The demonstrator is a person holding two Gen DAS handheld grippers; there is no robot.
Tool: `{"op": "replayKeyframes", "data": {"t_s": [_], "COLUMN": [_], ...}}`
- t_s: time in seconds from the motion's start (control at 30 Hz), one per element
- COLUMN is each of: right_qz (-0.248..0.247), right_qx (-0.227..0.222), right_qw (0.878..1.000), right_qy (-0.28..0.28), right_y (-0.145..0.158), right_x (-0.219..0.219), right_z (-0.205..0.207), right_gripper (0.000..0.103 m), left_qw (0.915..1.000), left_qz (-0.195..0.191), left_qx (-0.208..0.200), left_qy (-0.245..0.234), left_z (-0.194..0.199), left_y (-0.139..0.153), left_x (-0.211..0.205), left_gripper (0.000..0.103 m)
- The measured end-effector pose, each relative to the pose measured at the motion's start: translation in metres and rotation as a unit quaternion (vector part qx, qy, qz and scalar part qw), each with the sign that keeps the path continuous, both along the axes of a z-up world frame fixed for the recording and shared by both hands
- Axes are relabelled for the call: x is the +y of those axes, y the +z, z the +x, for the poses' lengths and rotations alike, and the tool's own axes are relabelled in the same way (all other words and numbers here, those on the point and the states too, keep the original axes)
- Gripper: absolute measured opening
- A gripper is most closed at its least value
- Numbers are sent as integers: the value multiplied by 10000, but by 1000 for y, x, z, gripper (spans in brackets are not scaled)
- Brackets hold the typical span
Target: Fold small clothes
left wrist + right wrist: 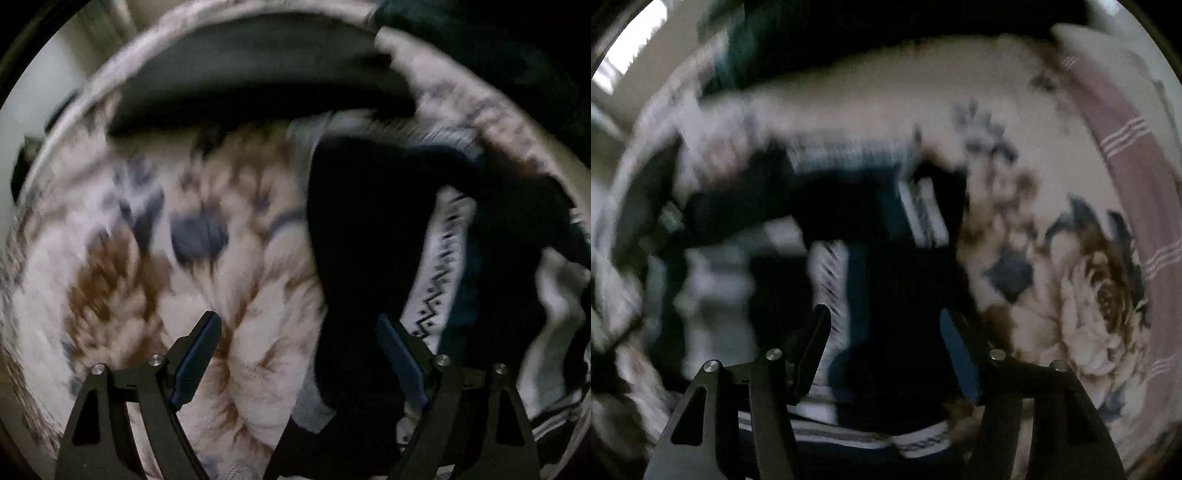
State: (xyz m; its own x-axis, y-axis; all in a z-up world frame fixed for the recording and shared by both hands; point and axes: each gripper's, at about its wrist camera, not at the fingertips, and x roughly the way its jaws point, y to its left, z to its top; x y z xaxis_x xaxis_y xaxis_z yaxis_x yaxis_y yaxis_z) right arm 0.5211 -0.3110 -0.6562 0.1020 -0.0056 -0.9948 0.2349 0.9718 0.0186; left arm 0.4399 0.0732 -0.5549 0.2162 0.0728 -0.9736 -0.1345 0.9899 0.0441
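A heap of small clothes lies on a floral bedspread (155, 266). In the left wrist view a black garment (369, 229) runs down the heap, beside a white band with a black zigzag print (439, 280). My left gripper (297, 319) points down with its jaws wide open, one finger over the bedspread and the other over the black garment's edge, holding nothing. In the blurred right wrist view my right gripper (884, 312) hangs over dark clothes (901, 280) and the zigzag band (831, 280). Its jaws stand apart and I see no cloth pinched between the pads.
The bedspread (1071, 288) with brown and blue flowers spreads to the right of the heap. A pink cloth with white stripes (1126, 155) lies along its far right edge. White and striped garments (561, 317) sit at the heap's right side. A dark band (258, 74) lies beyond the bed.
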Motion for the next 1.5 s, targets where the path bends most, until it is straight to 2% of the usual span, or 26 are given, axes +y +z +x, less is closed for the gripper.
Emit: {"op": "replayKeyframes", "data": {"t_s": [0.03,0.07,0.13,0.23,0.37,0.4,0.47,0.5,0.53,0.63,0.77,1.0,1.1,1.2,1.3,1.33,1.37,1.43,1.5], "right_qz": [9,171,355,490,1154,1259,1435,1436,1432,1349,1639,1939,2008,2276,2596,2706,2896,2821,2472], "right_qx": [99,170,201,28,-135,-139,-137,-138,-140,-121,-28,204,330,526,764,837,1189,1525,1919], "right_qw": [9999,9995,9985,9974,9893,9877,9844,9844,9850,9875,9832,9807,9789,9716,9612,9572,9466,9405,9350], "right_qy": [-32,-180,-367,-537,-881,-921,-1004,-1005,-951,-808,-801,-140,171,382,530,593,771,1127,1670], "right_y": [-8,-18,-21,-4,22,28,45,51,58,76,76,67,65,52,34,30,18,10,9], "right_x": [-4,-13,-22,-28,-38,-39,-40,-42,-43,-51,-79,-141,-168,-187,-196,-195,-190,-185,-183], "right_z": [-1,-2,-2,-3,-17,-21,-34,-38,-42,-53,-55,-39,-34,-34,-33,-34,-35,-40,-51], "right_gripper": [64,64,67,67,69,71,82,90,94,94,95,95,95,95,95,95,95,95,95], "left_qw": [9994,9988,9985,9979,9976,9977,9975,9971,9966,9952,9927,9836,9783,9753,9778,9788,9794,9795,9827], "left_qz": [-317,-447,-474,-511,-559,-552,-533,-533,-565,-605,-804,-1332,-1373,-1195,-1010,-1057,-1178,-1437,-1552], "left_qx": [-7,-35,-124,-286,-390,-393,-426,-443,-421,-323,-116,889,1234,1452,1437,1426,1380,1254,915], "left_qy": [116,187,254,294,127,26,-205,-305,-439,-705,-895,-828,-937,-1156,-1142,-1026,-892,-643,-439], "left_z": [1,1,2,-4,-27,-35,-52,-60,-69,-90,-128,-232,-263,-287,-292,-289,-285,-275,-267], "left_y": [-4,-3,6,27,56,61,73,77,81,89,92,55,35,13,2,2,4,17,40], "left_x": [10,16,23,26,7,-2,-26,-35,-51,-95,-166,-322,-368,-406,-417,-416,-411,-397,-379], "left_gripper": [90,90,90,90,90,90,93,96,98,97,98,98,98,98,98,98,97,97,97]}}
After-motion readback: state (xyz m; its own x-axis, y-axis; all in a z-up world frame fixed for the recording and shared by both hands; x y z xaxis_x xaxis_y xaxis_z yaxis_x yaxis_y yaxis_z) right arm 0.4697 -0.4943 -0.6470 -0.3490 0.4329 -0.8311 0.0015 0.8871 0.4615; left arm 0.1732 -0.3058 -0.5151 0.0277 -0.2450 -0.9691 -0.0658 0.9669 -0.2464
